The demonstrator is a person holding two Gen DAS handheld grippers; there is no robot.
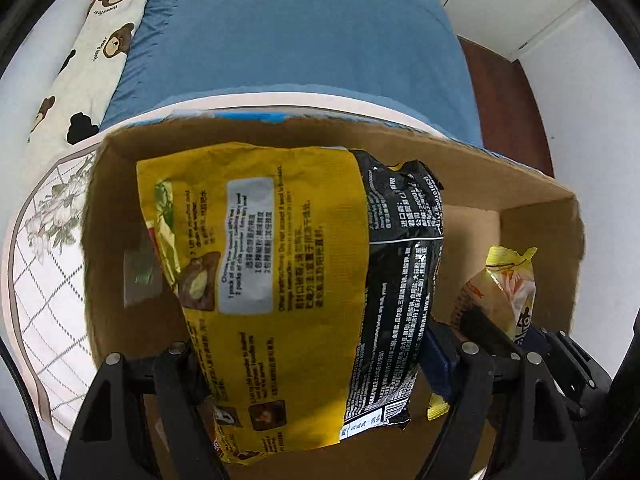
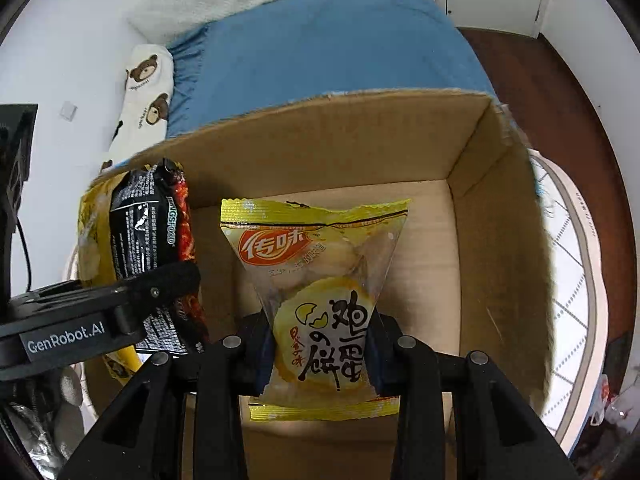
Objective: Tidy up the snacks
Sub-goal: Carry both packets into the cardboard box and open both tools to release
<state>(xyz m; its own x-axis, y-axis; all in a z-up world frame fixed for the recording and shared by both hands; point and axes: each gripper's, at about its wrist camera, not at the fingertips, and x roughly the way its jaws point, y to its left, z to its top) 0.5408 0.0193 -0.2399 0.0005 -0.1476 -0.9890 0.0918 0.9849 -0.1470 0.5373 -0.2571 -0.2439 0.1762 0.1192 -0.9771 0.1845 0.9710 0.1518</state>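
Bedroom setting, both grippers working over an open cardboard box (image 2: 472, 240) that sat on a round patterned table (image 1: 48, 280). Nearest the cameras, the left gripper (image 1: 316, 360) was clamped on two noodle packets held together — a yellow packet (image 1: 256, 260) and a black packet (image 1: 400, 280) — while the right gripper (image 2: 320, 344) pinched an egg-cake snack bag (image 2: 320, 280), all hanging upright within the box walls. Beyond the box lay a blue bedsheet (image 1: 312, 32) and, at its left edge, a bear-print pillow (image 1: 100, 48).
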